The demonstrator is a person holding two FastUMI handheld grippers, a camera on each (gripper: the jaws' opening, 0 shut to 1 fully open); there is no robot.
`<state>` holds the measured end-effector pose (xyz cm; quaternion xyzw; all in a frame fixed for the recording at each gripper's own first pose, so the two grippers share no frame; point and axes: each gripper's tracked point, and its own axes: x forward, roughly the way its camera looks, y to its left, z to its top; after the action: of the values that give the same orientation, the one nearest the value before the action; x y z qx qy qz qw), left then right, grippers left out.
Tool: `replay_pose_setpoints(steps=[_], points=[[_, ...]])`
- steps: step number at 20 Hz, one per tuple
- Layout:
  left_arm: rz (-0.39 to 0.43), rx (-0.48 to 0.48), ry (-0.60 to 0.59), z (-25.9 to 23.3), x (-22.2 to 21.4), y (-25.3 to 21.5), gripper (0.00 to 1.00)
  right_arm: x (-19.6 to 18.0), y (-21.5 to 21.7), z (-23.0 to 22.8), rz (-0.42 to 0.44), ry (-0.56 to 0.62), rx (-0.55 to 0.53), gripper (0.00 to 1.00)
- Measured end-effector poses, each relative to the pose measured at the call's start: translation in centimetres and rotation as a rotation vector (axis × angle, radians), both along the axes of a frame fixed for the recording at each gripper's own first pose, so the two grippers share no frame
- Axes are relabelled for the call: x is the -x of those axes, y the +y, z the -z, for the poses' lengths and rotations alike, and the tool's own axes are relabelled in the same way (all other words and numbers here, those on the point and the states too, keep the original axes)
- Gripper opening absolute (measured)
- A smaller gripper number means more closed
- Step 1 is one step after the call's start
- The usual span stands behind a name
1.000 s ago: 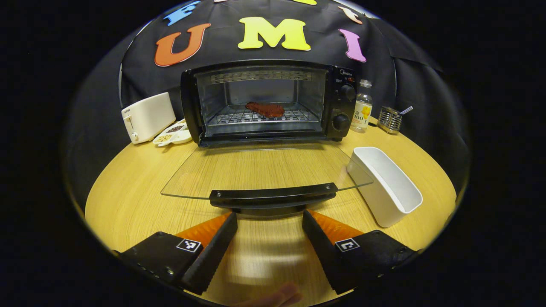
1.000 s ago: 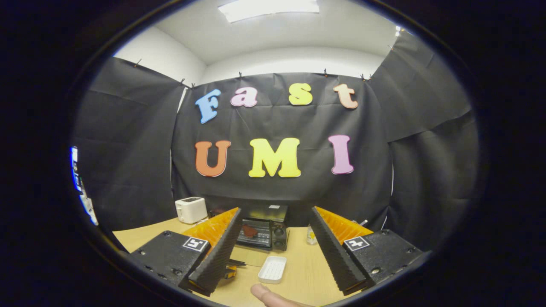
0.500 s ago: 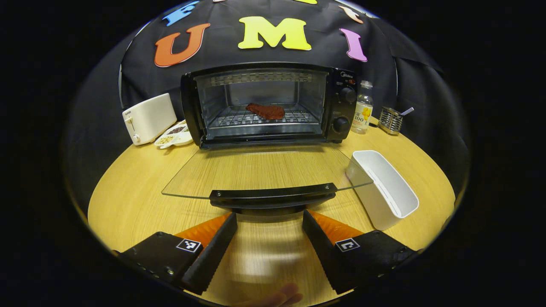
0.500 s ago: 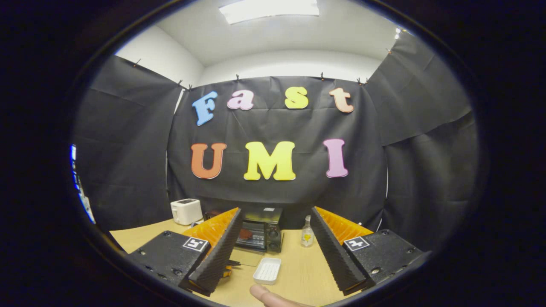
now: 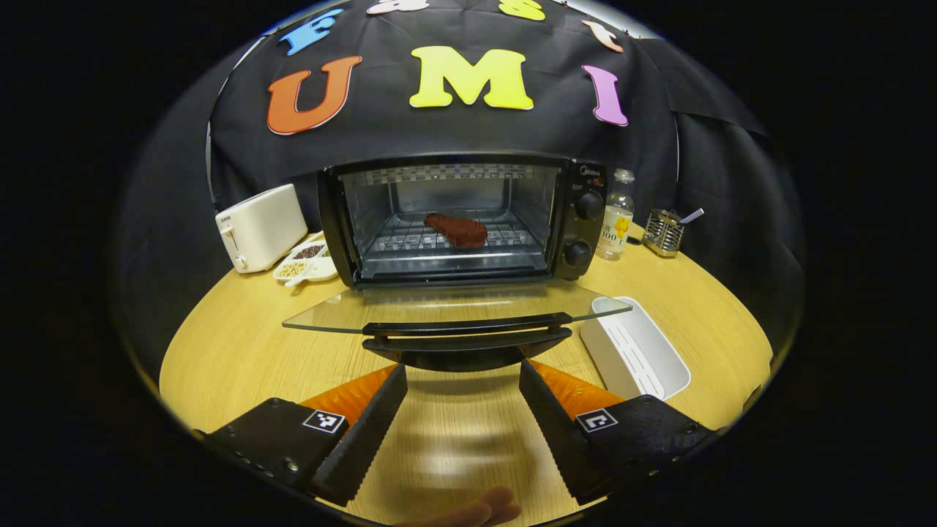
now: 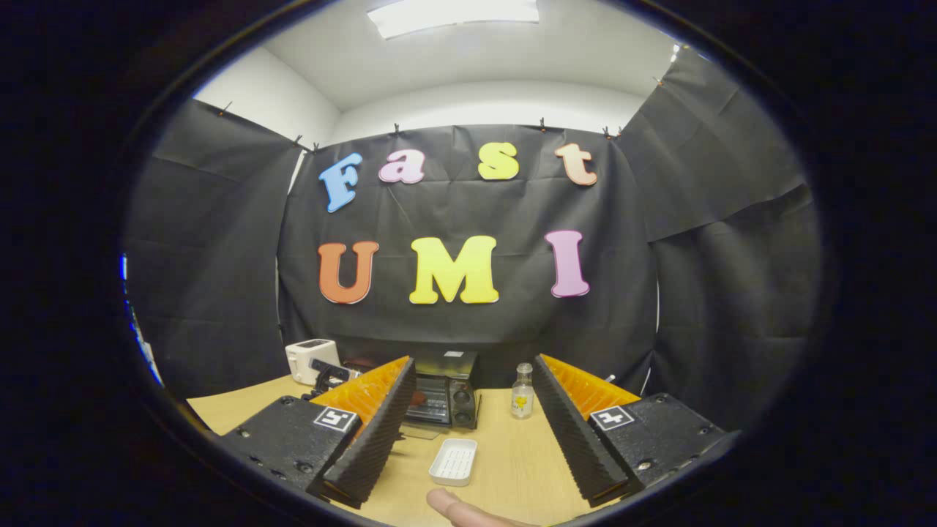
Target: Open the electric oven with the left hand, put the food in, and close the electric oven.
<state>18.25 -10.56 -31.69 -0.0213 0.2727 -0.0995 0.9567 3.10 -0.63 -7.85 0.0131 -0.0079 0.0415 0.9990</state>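
Oven: we see the electric oven (image 5: pixel 468 219) at the far middle of the round wooden table (image 5: pixel 219 344), its cavity open toward us; in the right gripper view it (image 6: pixel 446 399) sits far off, partly hidden behind our finger.
Door: the glass door (image 5: pixel 454 311) hangs out from the oven's front, tilted a little above flat, its dark handle (image 5: pixel 468 337) on the near edge.
Food: a dark red-brown piece of food (image 5: pixel 457 229) lies on the wire rack (image 5: pixel 439 241) inside the oven.
Left gripper: our left gripper (image 5: pixel 463 380) sits just near of the handle with fingers spread wide; the handle lies across the gap at their tips, and we cannot tell whether they touch it.
Right gripper: our right gripper (image 6: pixel 474 380) is held high and well back from the table, fingers spread, nothing between them.
Tray: a white tray (image 5: pixel 637 355) rests right of the door.
Left of oven: a white toaster (image 5: pixel 261 227) and a divided snack dish (image 5: pixel 304 262).
Right of oven: a small bottle (image 5: pixel 615 214) and a wire holder (image 5: pixel 662 232).
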Motion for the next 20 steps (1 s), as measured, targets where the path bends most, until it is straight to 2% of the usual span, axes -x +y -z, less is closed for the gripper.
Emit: replay_pose_setpoints(steps=[3, 5, 7, 8, 10, 12, 13, 14, 16, 17, 19, 20], points=[[-0.005, -0.004, -0.051, -2.1, -1.5, 0.1, 0.98, -0.2, -0.6, 0.0, 0.018, 0.003, 0.002, 1.0], [-0.036, -0.047, -0.06, -2.7, -2.7, 1.3, 0.97, 0.0, -1.0, -0.2, 0.029, -0.003, 0.004, 1.0], [-0.04, -0.036, -0.059, -3.2, -4.0, 1.0, 0.97, 0.3, -1.4, -0.5, 0.037, -0.018, 0.012, 0.96], [-0.049, -0.029, -0.06, -3.5, -4.7, 1.1, 0.97, 0.5, -1.8, -0.6, 0.044, -0.023, 0.02, 1.0], [-0.048, -0.019, -0.051, -4.0, -6.0, 1.0, 1.0, 0.6, -2.4, -0.8, 0.063, -0.034, 0.03, 1.0], [-0.049, -0.024, -0.075, -5.0, -7.5, 0.9, 0.97, 0.7, -2.9, -0.9, 0.075, -0.037, 0.022, 1.0], [-0.054, -0.022, -0.1, -5.7, -8.6, 1.0, 0.97, 0.8, -3.0, -0.9, 0.075, -0.034, 0.013, 0.96], [-0.067, -0.018, -0.116, -6.3, -9.5, 1.1, 0.96, 0.9, -3.1, -0.9, 0.074, -0.033, 0.005, 1.0], [-0.077, -0.005, -0.145, -7.4, -10.9, 1.4, 0.97, 0.9, -3.5, -1.1, 0.081, -0.04, -0.011, 1.0], [-0.085, -0.001, -0.155, -7.8, -11.4, 1.6, 0.97, 1.0, -3.7, -1.0, 0.083, -0.039, -0.012, 0.96], [-0.105, 0.015, -0.161, -8.7, -11.1, 2.3, 0.97, 1.1, -3.8, -0.6, 0.083, -0.026, -0.015, 0.96], [-0.11, 0.022, -0.162, -9.1, -10.7, 2.4, 0.97, 1.0, -3.8, -0.5, 0.082, -0.022, -0.022, 1.0]])
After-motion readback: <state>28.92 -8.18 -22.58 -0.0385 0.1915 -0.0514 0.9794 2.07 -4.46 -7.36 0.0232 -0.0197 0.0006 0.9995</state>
